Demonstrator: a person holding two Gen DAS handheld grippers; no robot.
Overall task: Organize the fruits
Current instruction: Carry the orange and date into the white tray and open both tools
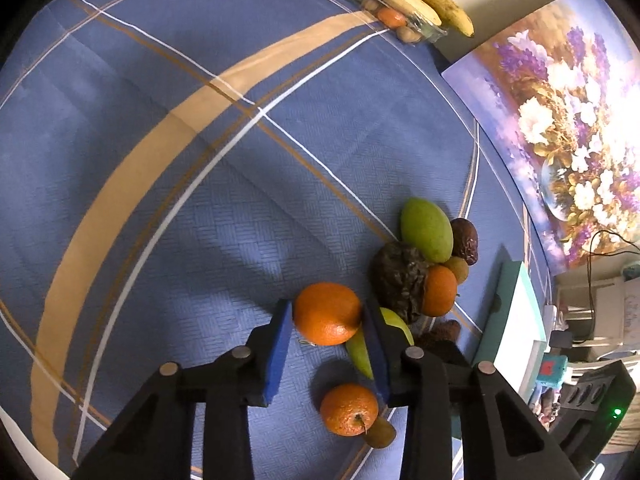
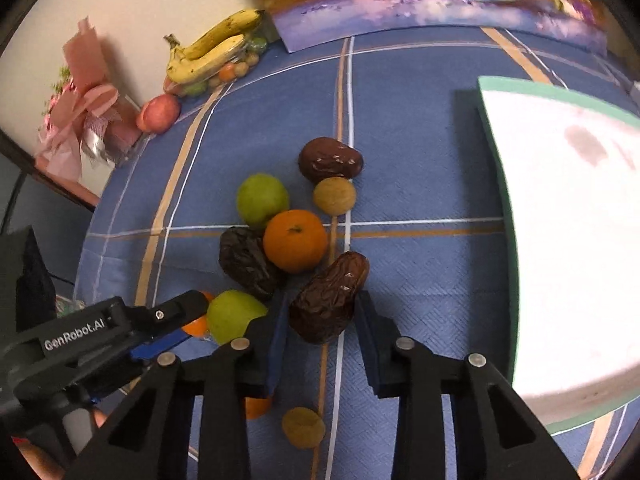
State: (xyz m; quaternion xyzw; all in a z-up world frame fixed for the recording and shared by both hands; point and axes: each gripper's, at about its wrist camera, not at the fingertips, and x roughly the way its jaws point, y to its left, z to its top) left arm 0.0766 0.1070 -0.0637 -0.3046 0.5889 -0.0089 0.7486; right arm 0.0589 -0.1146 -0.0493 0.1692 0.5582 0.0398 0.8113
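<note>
Already both grippers are down in the fruit pile on the blue cloth (image 1: pixel 168 200), side by side, the left just beside the right. The white tray (image 2: pixel 568 240) with the green rim lies to the right of the pile, nearer the right hand, with bare cloth between. The left gripper (image 1: pixel 326 322) has its blue pads clamped on an orange (image 1: pixel 327 314), gripped across its round middle. The right gripper (image 2: pixel 320 312) is closed on a dark date (image 2: pixel 330 298), whose long axis runs away from the jaws and tilts right, so the pads squeeze its short width. Crowding is the worry: a green fruit (image 2: pixel 234 314) touches the left jaw's outer side, and a second orange (image 2: pixel 295 240) and a shrivelled date (image 2: pixel 246 260) lie just ahead. Lifting straight up looks safest.
</note>
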